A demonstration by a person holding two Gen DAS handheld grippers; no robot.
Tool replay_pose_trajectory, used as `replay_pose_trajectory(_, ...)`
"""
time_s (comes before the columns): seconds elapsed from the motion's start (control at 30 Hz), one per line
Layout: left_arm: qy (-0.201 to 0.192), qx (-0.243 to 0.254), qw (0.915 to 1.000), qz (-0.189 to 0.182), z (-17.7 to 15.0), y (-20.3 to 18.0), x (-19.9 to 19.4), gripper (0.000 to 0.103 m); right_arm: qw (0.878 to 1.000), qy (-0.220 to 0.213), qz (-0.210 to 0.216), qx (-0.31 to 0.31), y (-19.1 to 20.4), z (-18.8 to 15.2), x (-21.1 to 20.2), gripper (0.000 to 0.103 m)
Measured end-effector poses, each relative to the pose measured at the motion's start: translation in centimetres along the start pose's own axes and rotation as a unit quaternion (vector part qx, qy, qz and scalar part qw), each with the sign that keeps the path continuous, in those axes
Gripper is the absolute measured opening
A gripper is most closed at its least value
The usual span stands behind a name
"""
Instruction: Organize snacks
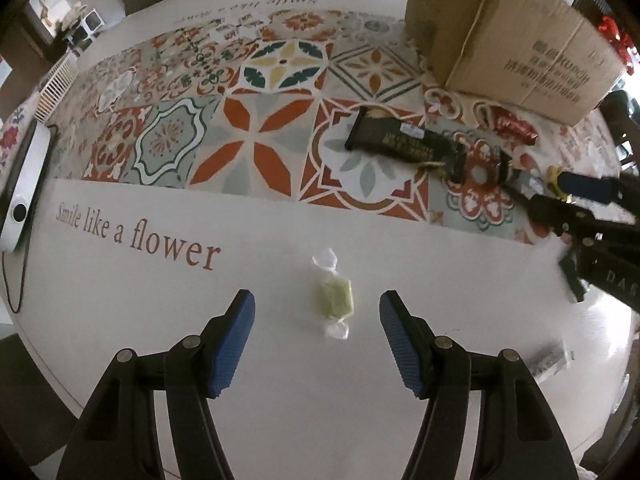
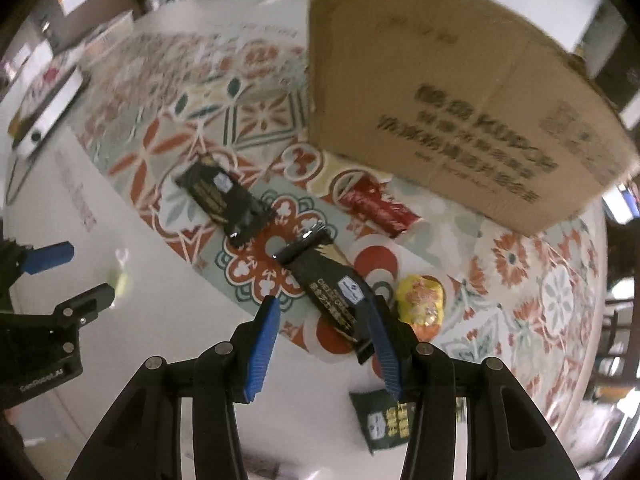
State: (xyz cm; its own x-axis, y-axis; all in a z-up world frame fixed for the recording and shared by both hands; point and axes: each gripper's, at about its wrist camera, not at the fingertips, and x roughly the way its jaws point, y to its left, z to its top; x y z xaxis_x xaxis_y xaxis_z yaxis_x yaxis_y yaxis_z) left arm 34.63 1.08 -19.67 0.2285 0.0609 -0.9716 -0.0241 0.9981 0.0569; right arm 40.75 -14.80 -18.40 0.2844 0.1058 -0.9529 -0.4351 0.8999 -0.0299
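A green candy in a clear twisted wrapper point(image 1: 332, 298) is seen lying on the plain white part of the table point(image 1: 360, 360), directly ahead of the left tool point(image 1: 317, 304), between its two blue pads but touched by neither. The left tool is spread wide and nothing is held in it.

Farther out, on the patterned tile print of the tablecloth, a black snack bar with gold lettering point(image 2: 334, 294) lies slanted. It is flanked by the right tool point(image 2: 324, 318), whose jaws are spread; the right pad appears close against the bar's edge, though contact cannot be told. A second black snack bar point(image 2: 224, 200) lies beyond it and to the left, its near end close to the first bar's far end. A red wrapped snack point(image 2: 378, 204) rests near the foot of a cardboard box point(image 2: 452, 92), which stands at the far right of the table with printed characters on its side. A yellow wrapped snack point(image 2: 422, 302) lies just beside the right pad, and a dark green packet point(image 2: 380, 420) is seen below that pad, near the table's edge. A white flat device point(image 1: 24, 184) lies at the table's left edge.
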Motion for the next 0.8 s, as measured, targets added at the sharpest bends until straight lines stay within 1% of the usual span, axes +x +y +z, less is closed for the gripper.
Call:
replay_pose_trajectory(0.13, 0.008, -0.014, 0.9998, -0.008, 0.3, 0.2, 0.7, 0.064, 0.999, 0.013, -0.008, -0.037, 0.1, 1.1, 1.2, 0.047)
replay_pose_trajectory(0.27, 0.022, -0.023, 0.9994, -0.016, 0.7, 0.2, 1.7, 0.063, 0.998, 0.038, 0.007, -0.048, -0.1, 1.9, 2.4, 0.047)
replay_pose_trajectory(0.33, 0.027, -0.025, 0.9992, -0.014, 0.7, 0.2, 2.2, 0.061, 0.997, 0.048, 0.009, -0.053, -0.1, 2.1, 3.1, 0.047)
replay_pose_trajectory(0.43, 0.029, -0.032, 0.9988, -0.022, 0.5, 0.3, 2.4, 0.058, 0.997, 0.053, 0.003, -0.058, -0.2, 2.4, 3.8, 0.047)
replay_pose_trajectory(0.53, 0.024, -0.029, 0.999, -0.026, 0.3, 0.2, 2.4, 0.05, 0.997, 0.052, 0.006, -0.057, -0.2, 2.5, 3.8, 0.047)
replay_pose_trajectory(0.6, 0.018, -0.025, 0.9992, -0.027, 0.1, 0.1, 2.2, 0.03, 0.997, 0.048, 0.008, -0.056, -0.2, 2.4, 3.9, 0.046)
replay_pose_trajectory(0.67, 0.017, -0.022, 0.9991, -0.032, 0.1, -0.1, 2.0, 0.019, 0.997, 0.045, 0.013, -0.054, -0.4, 2.3, 3.8, 0.042)
replay_pose_trajectory(0.8, 0.018, -0.02, 0.999, -0.036, 0.4, -0.2, 1.7, 0.019, 0.998, 0.042, 0.013, -0.051, -0.3, 1.7, 3.7, 0.038)
